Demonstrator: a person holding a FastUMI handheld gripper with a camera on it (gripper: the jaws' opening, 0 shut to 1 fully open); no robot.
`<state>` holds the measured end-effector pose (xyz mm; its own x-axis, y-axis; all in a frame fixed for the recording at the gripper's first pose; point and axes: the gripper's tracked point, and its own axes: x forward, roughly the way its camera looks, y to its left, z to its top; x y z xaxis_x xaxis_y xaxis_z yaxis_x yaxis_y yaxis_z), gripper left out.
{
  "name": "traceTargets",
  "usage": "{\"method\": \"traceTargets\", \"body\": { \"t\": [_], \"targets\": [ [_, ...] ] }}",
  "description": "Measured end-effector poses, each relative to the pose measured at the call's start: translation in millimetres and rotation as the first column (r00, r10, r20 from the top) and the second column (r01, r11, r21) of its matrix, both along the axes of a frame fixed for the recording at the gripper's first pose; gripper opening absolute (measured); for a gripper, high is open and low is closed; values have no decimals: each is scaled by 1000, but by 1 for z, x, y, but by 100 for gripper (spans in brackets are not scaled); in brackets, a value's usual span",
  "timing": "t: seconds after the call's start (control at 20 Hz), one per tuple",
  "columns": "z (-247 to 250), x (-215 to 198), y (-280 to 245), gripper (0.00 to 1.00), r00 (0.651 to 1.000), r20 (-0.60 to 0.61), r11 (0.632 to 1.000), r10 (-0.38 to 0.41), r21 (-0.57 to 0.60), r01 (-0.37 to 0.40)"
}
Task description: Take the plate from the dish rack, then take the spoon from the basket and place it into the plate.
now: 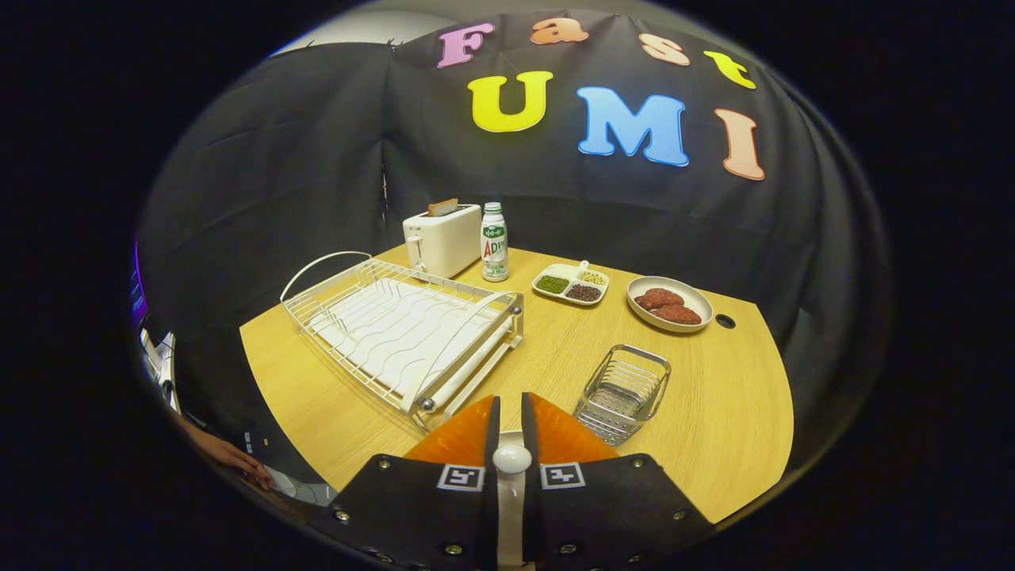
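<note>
Spoon-like white rounded piece (pixel 511 458) sits in the narrow slit between my orange fingers (pixel 511 400), which are drawn nearly together; whether they press on it I cannot tell. Just ahead lie the white wire dish rack's (pixel 396 333) corner to the left and the empty steel wire basket (pixel 622 392) to the right, with bare pale wooden table (pixel 714 412) between them, open to its curved far edge.

Toaster (pixel 442 238), bottle (pixel 494 242), divided dish (pixel 570 284), meat bowl (pixel 668 304).
</note>
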<state>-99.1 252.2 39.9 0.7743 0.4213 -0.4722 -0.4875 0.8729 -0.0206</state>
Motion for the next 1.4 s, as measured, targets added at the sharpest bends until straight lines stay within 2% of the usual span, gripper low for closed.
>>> {"method": "traceTargets", "body": {
  "t": [0.35, 0.4, 0.5, 0.7, 0.9, 1.0, 1.1, 1.15, 1.25, 1.35, 1.4],
  "targets": [
    [5, 9, 2, 18, 1000, 22, 1000, -1, -3, 1],
    [8, 7, -1, 18, 1000, 23, 1000, -10, 2, 10],
    [16, 6, -9, 27, 999, 35, 999, -36, 15, 35],
    [53, 3, -40, 27, 985, 116, 992, -127, 34, 124],
    [108, -9, -80, 27, 941, 233, 969, -246, 90, 232],
    [136, -16, -104, 27, 904, 281, 945, -323, 140, 294],
    [172, -23, -130, 27, 851, 336, 913, -403, 212, 349],
    [189, -25, -139, 33, 822, 370, 898, -433, 258, 357],
    [214, -27, -159, 97, 763, 437, 875, -475, 323, 360],
    [220, -31, -184, 96, 711, 483, 858, -511, 330, 393],
    [215, -32, -192, 96, 703, 488, 856, -517, 318, 409]
  ]
}}
